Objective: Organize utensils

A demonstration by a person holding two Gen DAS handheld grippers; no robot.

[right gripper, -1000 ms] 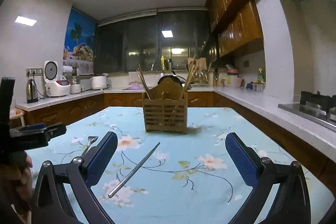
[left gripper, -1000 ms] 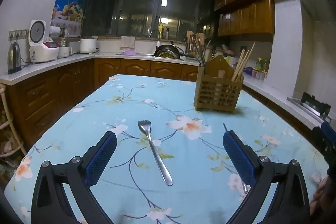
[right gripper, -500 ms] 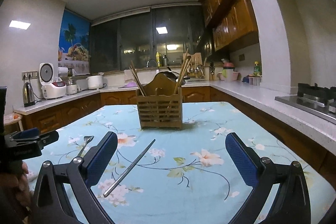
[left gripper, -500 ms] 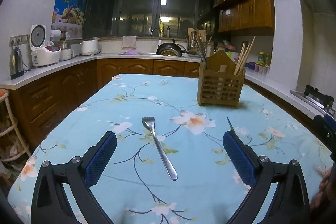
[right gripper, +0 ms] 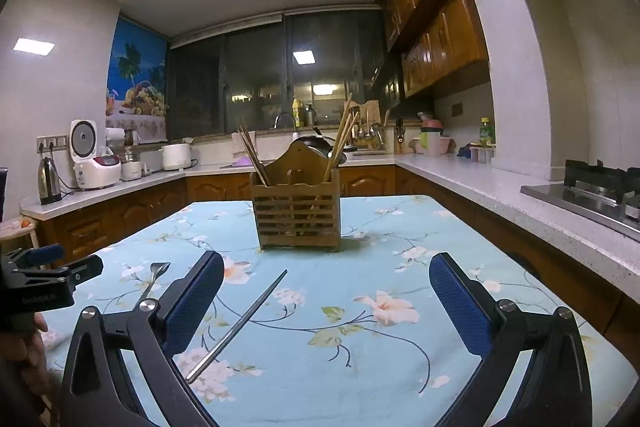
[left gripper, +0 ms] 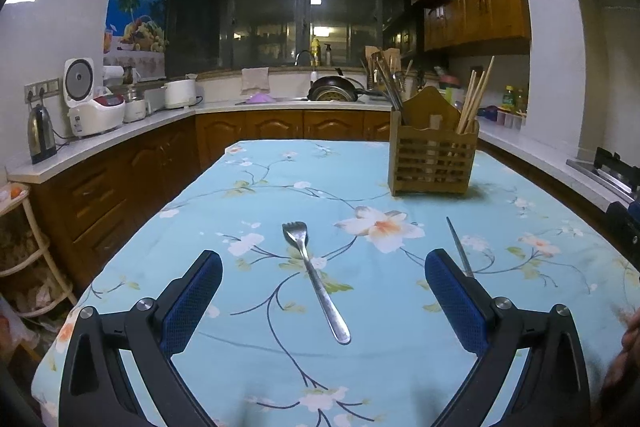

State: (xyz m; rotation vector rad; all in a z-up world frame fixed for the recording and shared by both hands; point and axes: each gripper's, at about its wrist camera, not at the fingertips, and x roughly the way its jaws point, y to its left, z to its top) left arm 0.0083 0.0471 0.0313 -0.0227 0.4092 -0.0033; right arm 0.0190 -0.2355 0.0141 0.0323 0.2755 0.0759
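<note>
A metal fork (left gripper: pixel 314 277) lies on the floral blue tablecloth (left gripper: pixel 280 195), tines away from me, between the open fingers of my left gripper (left gripper: pixel 323 301). A metal chopstick (right gripper: pixel 240 321) lies just inside the left finger of my open right gripper (right gripper: pixel 326 303); it also shows in the left wrist view (left gripper: pixel 459 247). A wooden slatted utensil holder (right gripper: pixel 297 213) with several chopsticks stands upright farther back; it also shows in the left wrist view (left gripper: pixel 434 159). The fork shows at the left of the right wrist view (right gripper: pixel 154 277). Both grippers are empty.
Kitchen counters run round the table: a kettle (left gripper: pixel 40 135) and rice cooker (left gripper: pixel 90 107) at the left, a sink with a pan (left gripper: pixel 332 93) at the back, a gas stove (right gripper: pixel 596 187) at the right. The left gripper shows at the right wrist view's left edge (right gripper: pixel 48 281).
Both grippers have tilted up and drawn back a little, so the fork, chopstick and holder sit slightly lower and farther in view. Nothing on the table has moved.
</note>
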